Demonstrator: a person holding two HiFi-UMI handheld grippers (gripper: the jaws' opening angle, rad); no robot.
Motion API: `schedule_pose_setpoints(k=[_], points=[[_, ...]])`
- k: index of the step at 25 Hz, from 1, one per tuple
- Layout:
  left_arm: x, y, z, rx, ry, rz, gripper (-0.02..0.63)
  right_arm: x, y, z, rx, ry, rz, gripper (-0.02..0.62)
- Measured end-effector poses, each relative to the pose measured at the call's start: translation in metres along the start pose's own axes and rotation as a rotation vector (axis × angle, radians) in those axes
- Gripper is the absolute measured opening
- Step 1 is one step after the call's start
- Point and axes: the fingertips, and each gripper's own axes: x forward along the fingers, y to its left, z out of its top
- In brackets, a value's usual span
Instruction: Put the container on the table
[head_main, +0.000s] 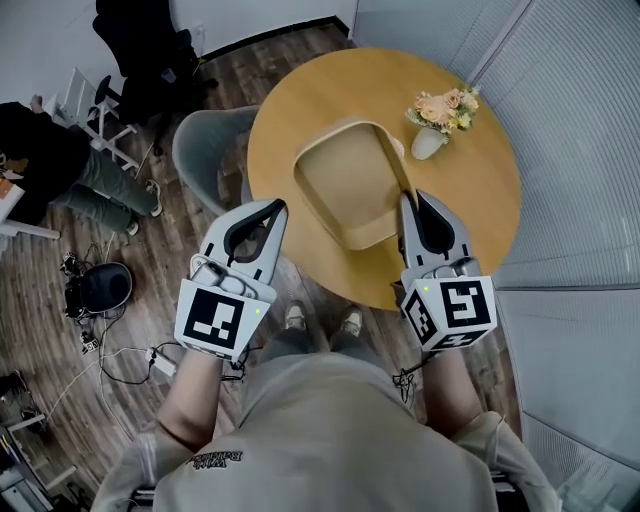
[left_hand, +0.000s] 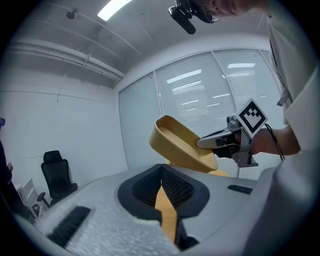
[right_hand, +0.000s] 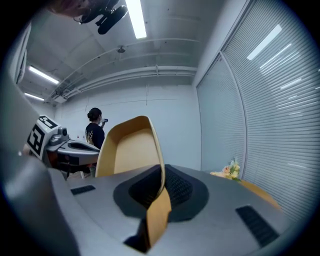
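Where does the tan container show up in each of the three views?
Head view: the container is mid-frame over the table, between the left gripper and the right gripper.
Left gripper view: centre-right, with its rim between the jaws.
Right gripper view: centre-left, with its rim between the jaws.
Shared landmark: the flowers, upper right in the head view, at the right in the right gripper view, and absent from the left gripper view.

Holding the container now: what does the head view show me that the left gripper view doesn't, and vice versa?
Head view only: the full round table top, the flower vase on it, and a grey chair beside it. Left gripper view only: a clear look at the left gripper, its fingers shut on the rim of the container, plus the ceiling light. Both: the container and the right gripper holding its other side.
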Motion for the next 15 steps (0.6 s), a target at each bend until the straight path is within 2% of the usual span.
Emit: schedule_pose_setpoints(k=[7,15], points=[[0.019,0.020,-0.035,0.025,0.045,-0.010,0.021,0.050,0.008,-0.029,-0.058,0.093,0.017,0.038],[0.038,0.030,-0.099,-0.050,0.164,-0.010,0.021,0.091,0.010,-0.089,-0.015,0.213,0.038,0.038]])
